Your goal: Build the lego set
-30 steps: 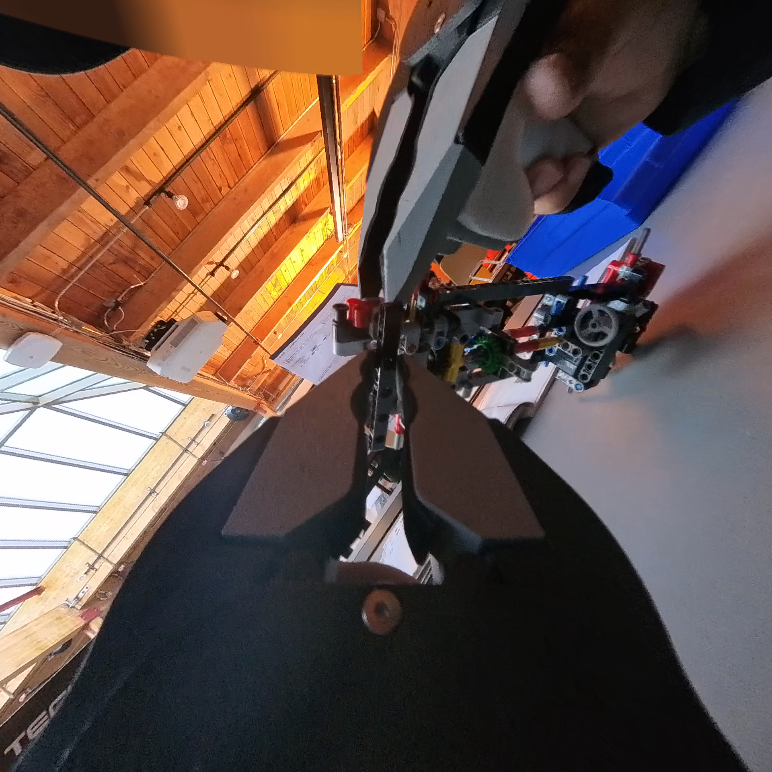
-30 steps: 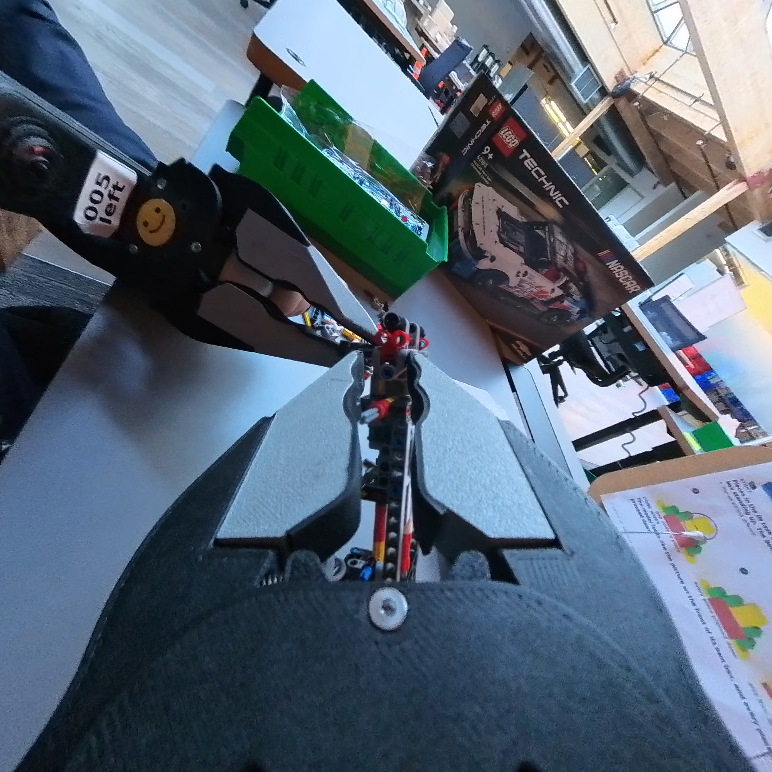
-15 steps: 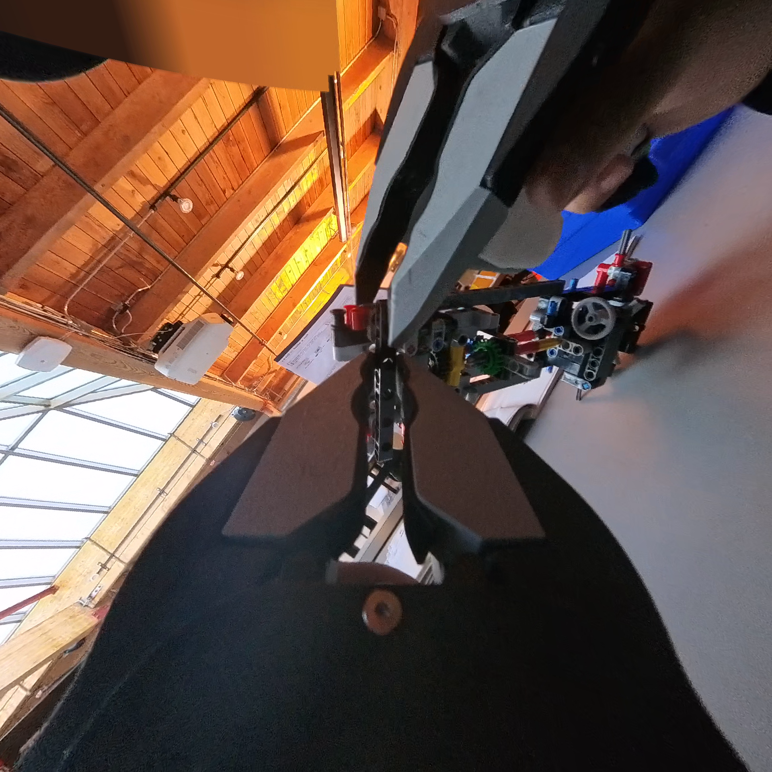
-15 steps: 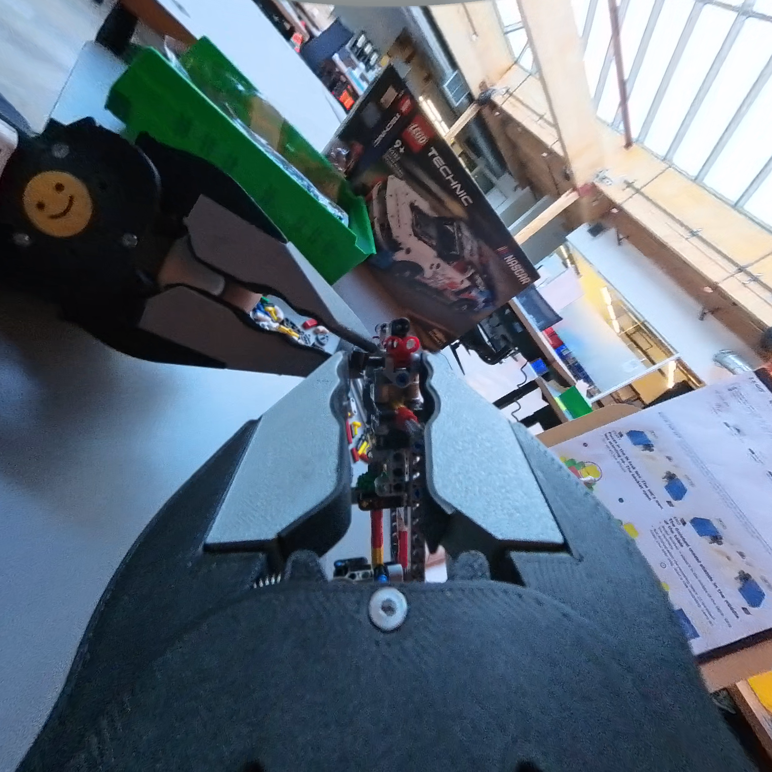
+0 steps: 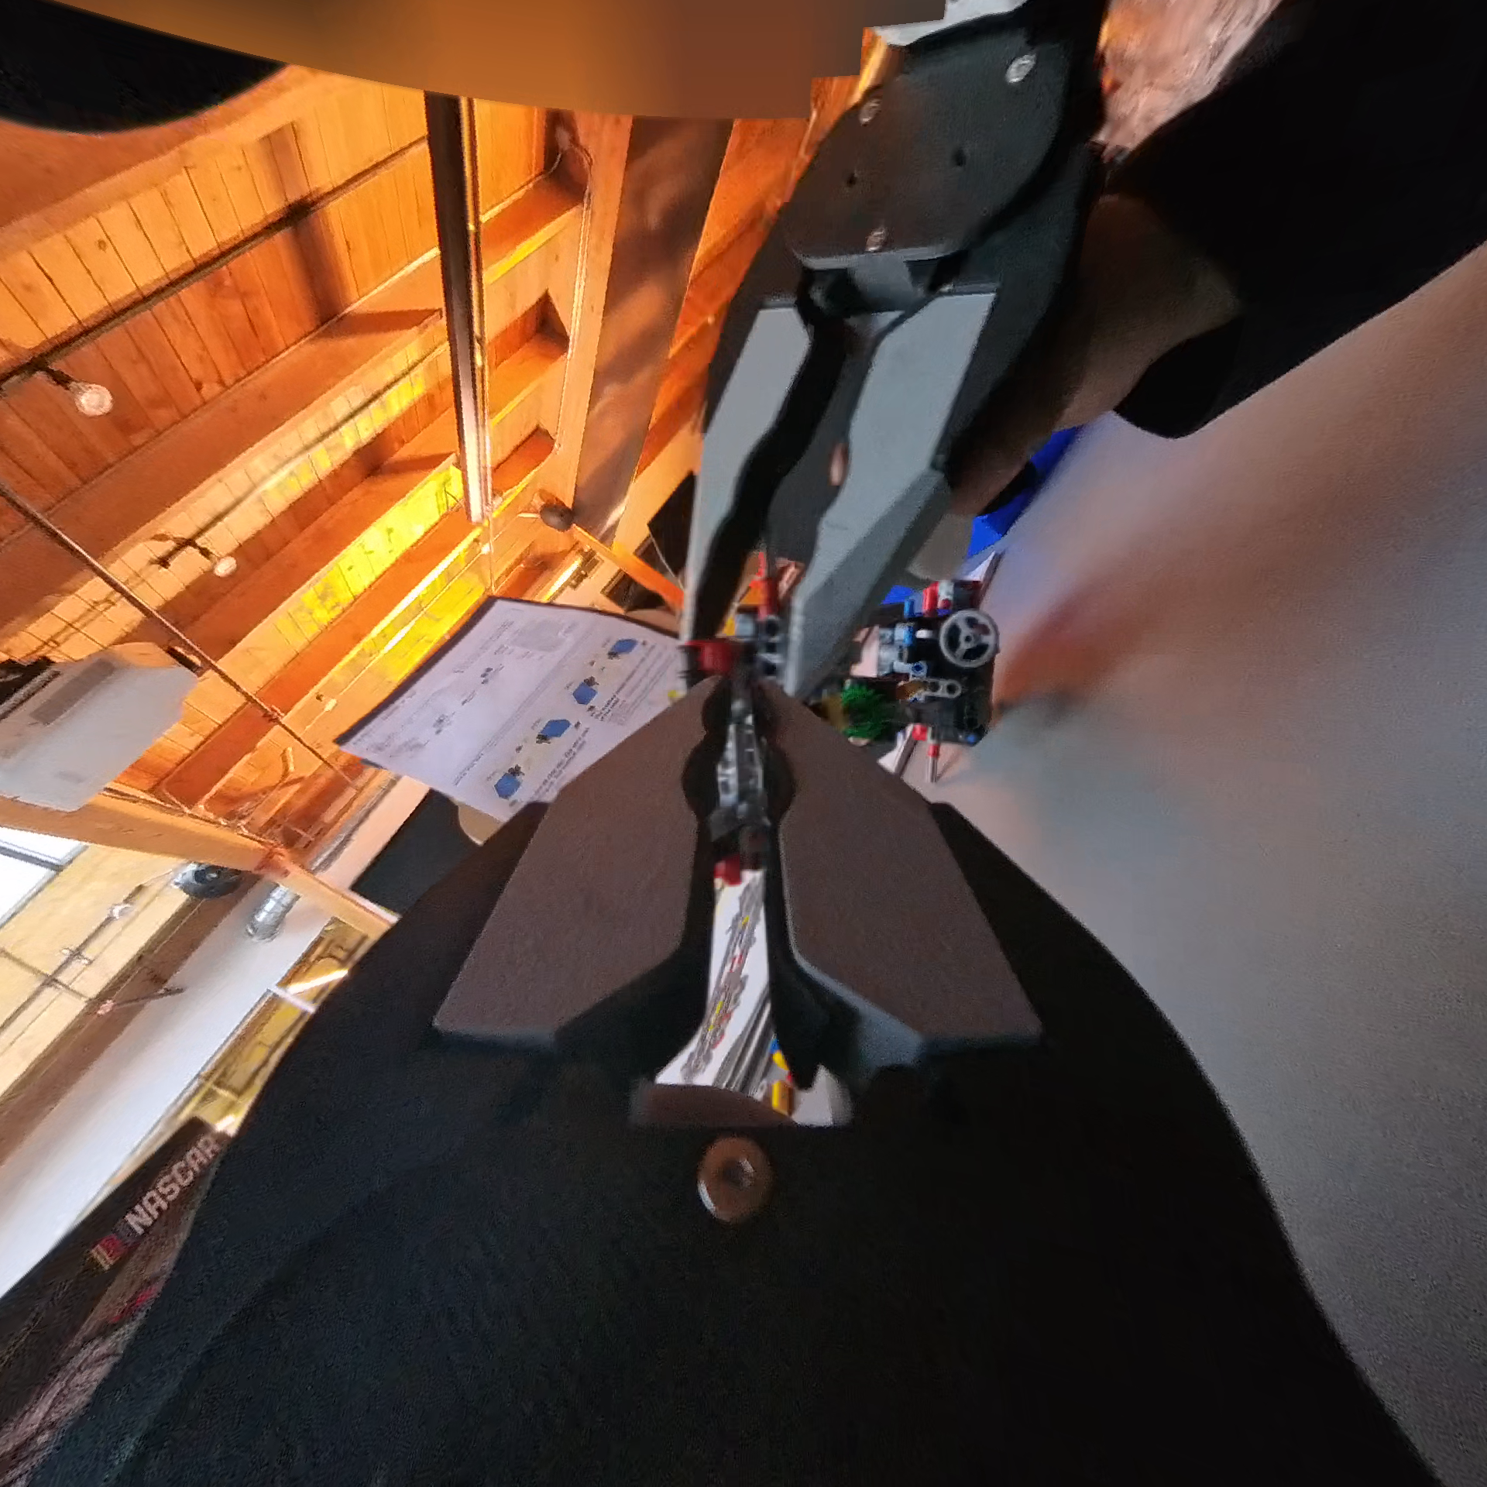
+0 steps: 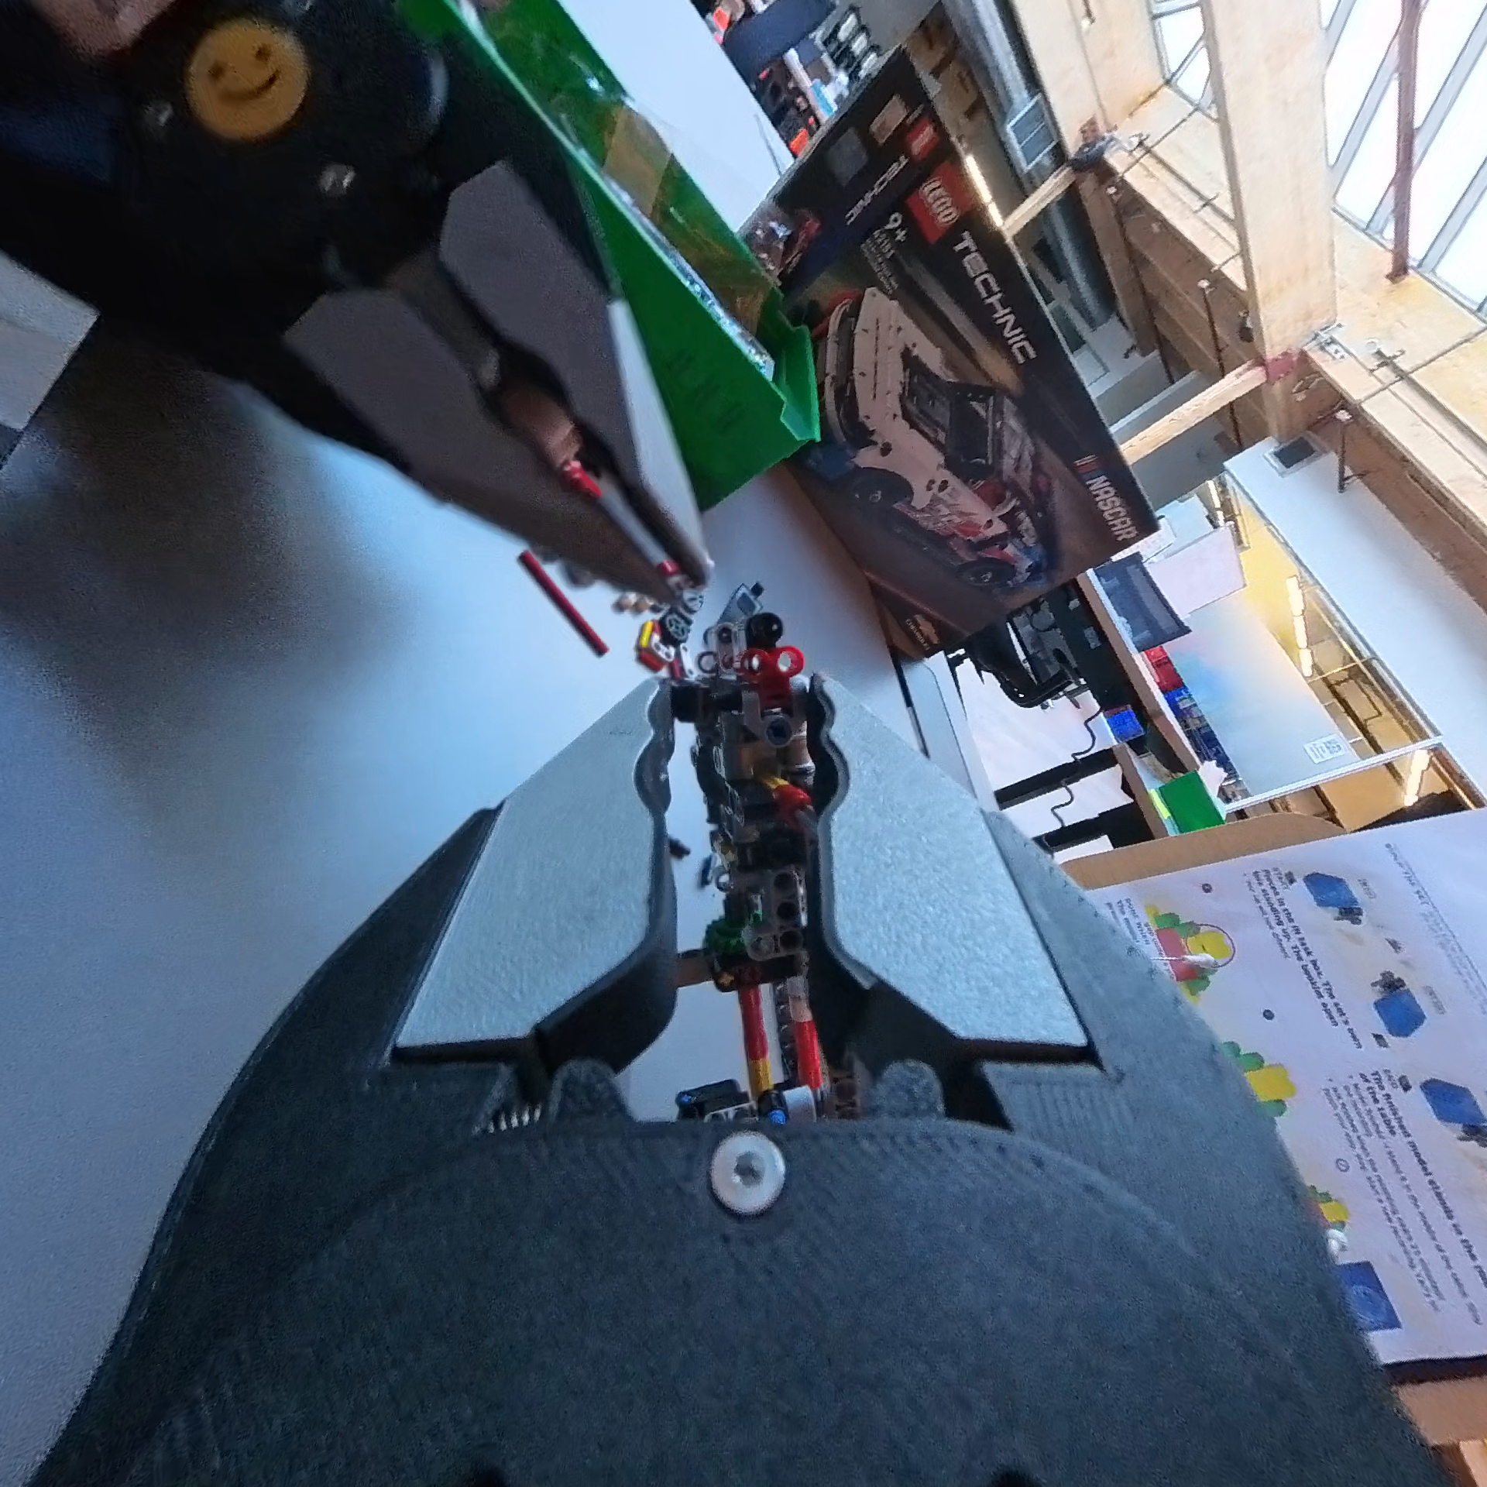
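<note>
My left gripper is pinched shut on a thin grey rod just beyond the tips of my right gripper, whose jaws stand slack around the brick model, so I judge a nudge from the rod could topple it.

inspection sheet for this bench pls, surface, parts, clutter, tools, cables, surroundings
surface: grey table, mostly bare
things: brick model; grey rod with red ends
clutter: red axle, small parts, green bin, kit box, instruction sheets
grippers: left tool shut on the rod, tip close to the model; right tool around the model, gap showing at one finger
cables: black cable at a far desk
surroundings: timber ceiling, skylights
</note>
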Motion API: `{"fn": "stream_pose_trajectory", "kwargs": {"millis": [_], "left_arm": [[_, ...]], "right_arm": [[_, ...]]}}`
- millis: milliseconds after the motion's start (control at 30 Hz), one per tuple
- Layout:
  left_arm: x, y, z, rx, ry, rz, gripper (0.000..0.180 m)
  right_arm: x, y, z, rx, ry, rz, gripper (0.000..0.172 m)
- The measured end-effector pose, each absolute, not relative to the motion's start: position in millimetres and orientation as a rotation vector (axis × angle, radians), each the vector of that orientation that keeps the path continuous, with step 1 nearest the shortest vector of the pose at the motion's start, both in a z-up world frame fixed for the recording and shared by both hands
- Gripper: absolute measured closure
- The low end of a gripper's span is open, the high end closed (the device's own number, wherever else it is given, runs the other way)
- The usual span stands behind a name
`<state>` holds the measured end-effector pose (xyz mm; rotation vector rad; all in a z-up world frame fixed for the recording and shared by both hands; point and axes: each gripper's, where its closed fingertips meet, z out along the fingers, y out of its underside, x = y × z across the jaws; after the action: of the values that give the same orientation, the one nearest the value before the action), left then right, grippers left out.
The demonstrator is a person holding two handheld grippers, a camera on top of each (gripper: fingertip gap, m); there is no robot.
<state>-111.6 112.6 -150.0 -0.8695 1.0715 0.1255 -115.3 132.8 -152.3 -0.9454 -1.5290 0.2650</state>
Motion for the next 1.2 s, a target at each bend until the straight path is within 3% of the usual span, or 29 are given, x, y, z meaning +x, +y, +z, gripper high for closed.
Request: {"fn": "stream_pose_trajectory", "kwargs": {"millis": [100,200,367,767,1067,1200], "left_arm": [[-126.7,127.8,-145.2,-0.994,1.098,0.077,0.179],[-120.0,142.5,-162.8,-1.224,1.238,-0.078,0.151],[-109.1,142.5,-168.1,-1.241,1.384,-0.192,0.172],[-113.6,154.4,-216.1,-1.25,1.438,-0.159,0.173],[-118.7,168.9,-226.9,-1.317,1.364,-0.224,0.174],[-117.1,169.2,-226.3,-1.392,1.329,-0.346,0.173]], "right_arm": [[-115.8,134.1,-159.2,-0.943,-1.577,0.259,0.141],[-118.5,134.3,-161.3,-0.954,-1.604,0.279,0.142],[-118.7,134.8,-170.8,-1.003,-1.675,0.325,0.142],[-123.9,138.7,-212.5,-1.095,-1.78,0.434,0.142],[-121.4,161.7,-229.4,-0.926,-1.789,0.091,0.131],[-124.3,164.3,-226.4,-0.847,-1.807,0.001,0.14]]}}
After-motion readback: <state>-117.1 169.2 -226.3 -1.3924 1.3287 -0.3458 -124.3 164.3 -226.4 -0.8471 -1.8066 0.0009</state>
